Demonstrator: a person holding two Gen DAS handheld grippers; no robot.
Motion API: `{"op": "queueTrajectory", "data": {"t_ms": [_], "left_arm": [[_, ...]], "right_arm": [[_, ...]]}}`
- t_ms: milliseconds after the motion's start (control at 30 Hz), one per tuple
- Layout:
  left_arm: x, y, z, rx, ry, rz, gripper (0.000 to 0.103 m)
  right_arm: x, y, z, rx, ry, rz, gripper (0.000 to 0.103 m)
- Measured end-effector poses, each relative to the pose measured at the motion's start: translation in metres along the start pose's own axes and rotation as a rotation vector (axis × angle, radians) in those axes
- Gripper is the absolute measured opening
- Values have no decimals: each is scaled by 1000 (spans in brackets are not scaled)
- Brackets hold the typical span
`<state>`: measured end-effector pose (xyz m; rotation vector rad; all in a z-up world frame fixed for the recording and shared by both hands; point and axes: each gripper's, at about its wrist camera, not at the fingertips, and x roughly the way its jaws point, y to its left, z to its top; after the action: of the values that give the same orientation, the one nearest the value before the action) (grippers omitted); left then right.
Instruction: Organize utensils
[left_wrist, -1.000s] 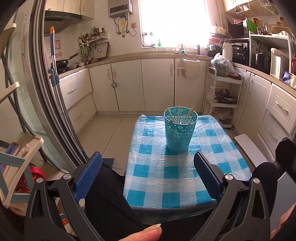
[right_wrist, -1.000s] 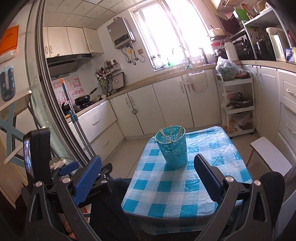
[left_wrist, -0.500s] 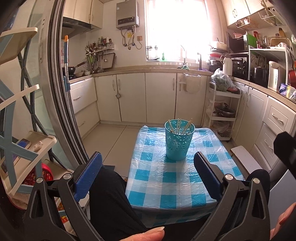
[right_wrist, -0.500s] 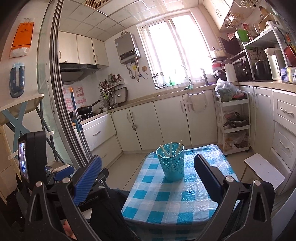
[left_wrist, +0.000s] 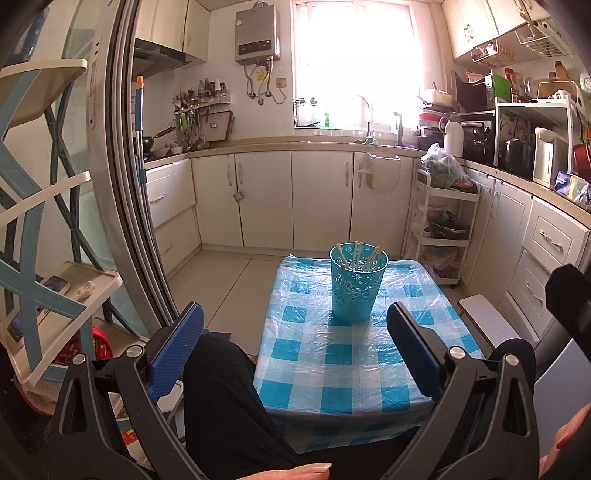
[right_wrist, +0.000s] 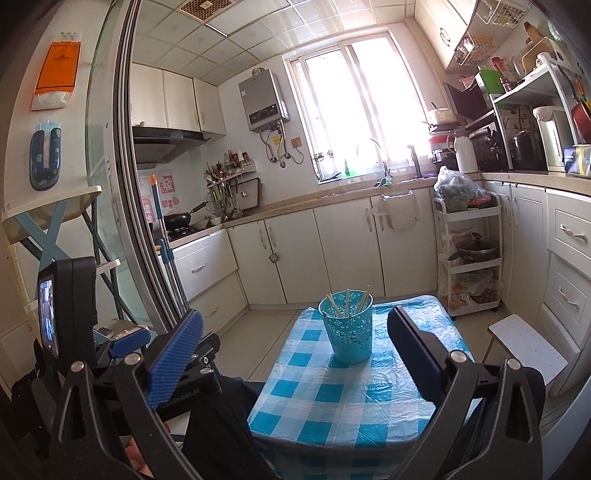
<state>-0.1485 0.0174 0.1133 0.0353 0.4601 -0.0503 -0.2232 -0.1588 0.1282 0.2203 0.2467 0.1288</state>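
Kitchen cabinets ring the room, and in the middle stands a small table (left_wrist: 354, 373) under a blue-and-white checked plastic cover, glossy and wrinkled, so likely slick beneath anything set on it; near its far end sits a turquoise perforated utensil holder (left_wrist: 357, 282), upright, with a handful of pale chopsticks (left_wrist: 360, 254) leaning inside it, tips fanned above the rim; nothing else lies on the cover. Left gripper (left_wrist: 295, 347) is held back over the person's lap, short of the table's near edge, jaws spread wide and empty; right gripper (right_wrist: 295, 354) hangs beside it, likewise spread with nothing between the pads, well apart from the holder. By my judgement the holder is light and would tip or slide if nudged at the rim, so a steadying hold low on its wall is safer; the chopsticks look thin, stiff, light and smooth, apt to roll, best pinched across the shaft just above the rim.
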Motion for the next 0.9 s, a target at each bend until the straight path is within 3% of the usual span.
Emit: {"op": "queueTrajectory", "data": {"t_ms": [900], "left_arm": [[-6, -4, 0, -5, 10, -15, 95]], "right_arm": [[-4, 1, 2, -17, 6, 11, 96]]}}
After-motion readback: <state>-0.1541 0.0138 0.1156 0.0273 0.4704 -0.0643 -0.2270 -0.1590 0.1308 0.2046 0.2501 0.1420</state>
